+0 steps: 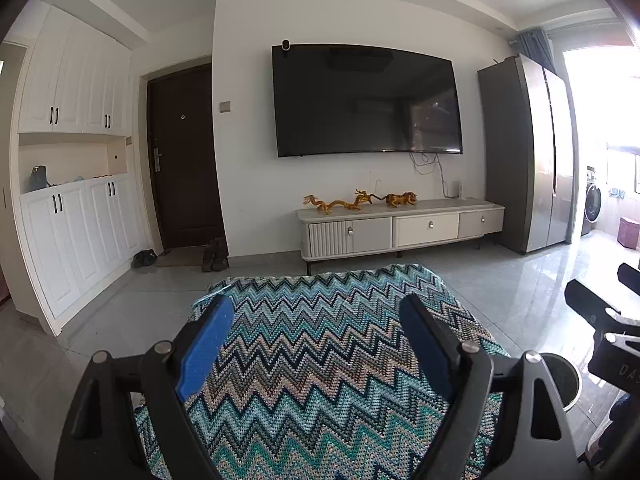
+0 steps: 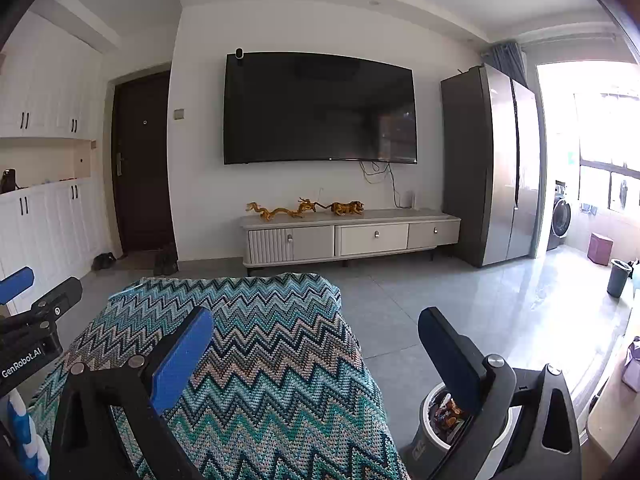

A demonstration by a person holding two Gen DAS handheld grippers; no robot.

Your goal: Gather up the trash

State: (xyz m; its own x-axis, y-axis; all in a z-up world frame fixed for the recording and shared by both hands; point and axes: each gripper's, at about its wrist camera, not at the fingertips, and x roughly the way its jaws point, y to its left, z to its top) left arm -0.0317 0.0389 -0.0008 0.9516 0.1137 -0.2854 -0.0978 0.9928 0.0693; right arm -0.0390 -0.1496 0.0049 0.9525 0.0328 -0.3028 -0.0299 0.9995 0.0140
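The bin (image 2: 440,428) stands on the floor (image 2: 440,300) just beside the right edge of the zigzag blanket (image 2: 272,360), with brownish trash (image 2: 446,414) inside, partly hidden by a finger. "GenRobot.AI" is printed on the left gripper (image 1: 316,340). Its fingers are spread wide, holding nothing, above the blanket. The right gripper (image 2: 316,344) is likewise spread and empty.
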